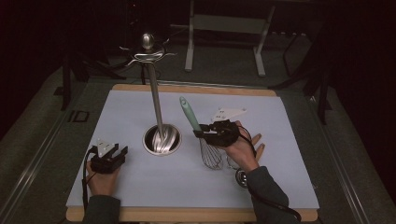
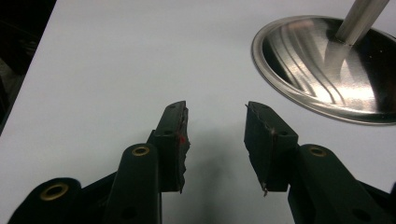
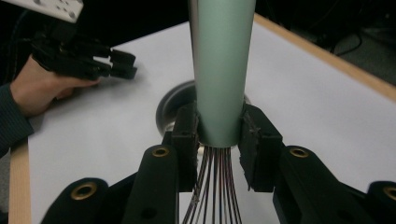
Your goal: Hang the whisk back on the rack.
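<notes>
A whisk with a pale green handle (image 1: 189, 113) and wire loops (image 1: 211, 156) stands tilted over the white mat, held off its wire end. My right gripper (image 1: 200, 132) is shut on the whisk's handle (image 3: 219, 74) just above the wires (image 3: 212, 186). A steel utensil stand has a round base (image 1: 161, 139), a tall pole (image 1: 154, 95) and hooked arms at the top (image 1: 147, 53). My left gripper (image 1: 122, 152) rests open on the mat left of the base (image 2: 327, 70), its jaws (image 2: 215, 135) apart with nothing between them.
The white mat (image 1: 140, 182) lies on a wooden board (image 1: 196, 215). A metal object (image 1: 241, 177) lies on the mat by the right wrist. Beyond the board are a dark floor and a metal frame (image 1: 224, 28).
</notes>
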The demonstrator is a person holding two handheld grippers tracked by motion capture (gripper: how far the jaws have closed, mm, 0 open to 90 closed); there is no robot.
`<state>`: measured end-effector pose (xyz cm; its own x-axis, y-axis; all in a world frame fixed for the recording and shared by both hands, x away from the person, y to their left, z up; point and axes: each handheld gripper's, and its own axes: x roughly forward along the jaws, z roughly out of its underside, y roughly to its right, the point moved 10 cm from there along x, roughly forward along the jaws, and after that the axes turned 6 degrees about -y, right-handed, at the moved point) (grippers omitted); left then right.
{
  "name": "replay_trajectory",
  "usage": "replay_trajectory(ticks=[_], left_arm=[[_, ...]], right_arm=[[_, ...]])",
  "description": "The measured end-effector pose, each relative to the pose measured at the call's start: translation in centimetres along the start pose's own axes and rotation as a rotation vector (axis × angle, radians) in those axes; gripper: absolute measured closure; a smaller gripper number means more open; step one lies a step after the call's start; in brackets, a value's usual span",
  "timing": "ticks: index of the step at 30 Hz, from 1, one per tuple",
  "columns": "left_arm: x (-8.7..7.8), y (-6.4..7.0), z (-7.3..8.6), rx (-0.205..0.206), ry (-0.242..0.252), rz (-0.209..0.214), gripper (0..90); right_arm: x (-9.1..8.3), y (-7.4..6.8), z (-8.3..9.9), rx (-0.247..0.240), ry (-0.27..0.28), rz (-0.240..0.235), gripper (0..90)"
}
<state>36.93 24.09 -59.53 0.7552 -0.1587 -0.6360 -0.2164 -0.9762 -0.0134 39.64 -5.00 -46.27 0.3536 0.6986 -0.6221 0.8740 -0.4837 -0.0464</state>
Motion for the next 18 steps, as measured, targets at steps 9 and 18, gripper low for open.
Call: replay_trajectory(ticks=[9, 18], left_arm=[[0.0, 0.0, 0.0, -0.001, 0.0, 0.0, 59.8], [0.0, 0.0, 0.0, 0.0, 0.003, 0.002, 59.2]], right_arm=[[-1.4, 0.0, -2.4, -0.07, 0.052, 0.026, 69.3], [-2.2, -0.2, -4.0, -0.141, 0.068, 0.047, 69.2]])
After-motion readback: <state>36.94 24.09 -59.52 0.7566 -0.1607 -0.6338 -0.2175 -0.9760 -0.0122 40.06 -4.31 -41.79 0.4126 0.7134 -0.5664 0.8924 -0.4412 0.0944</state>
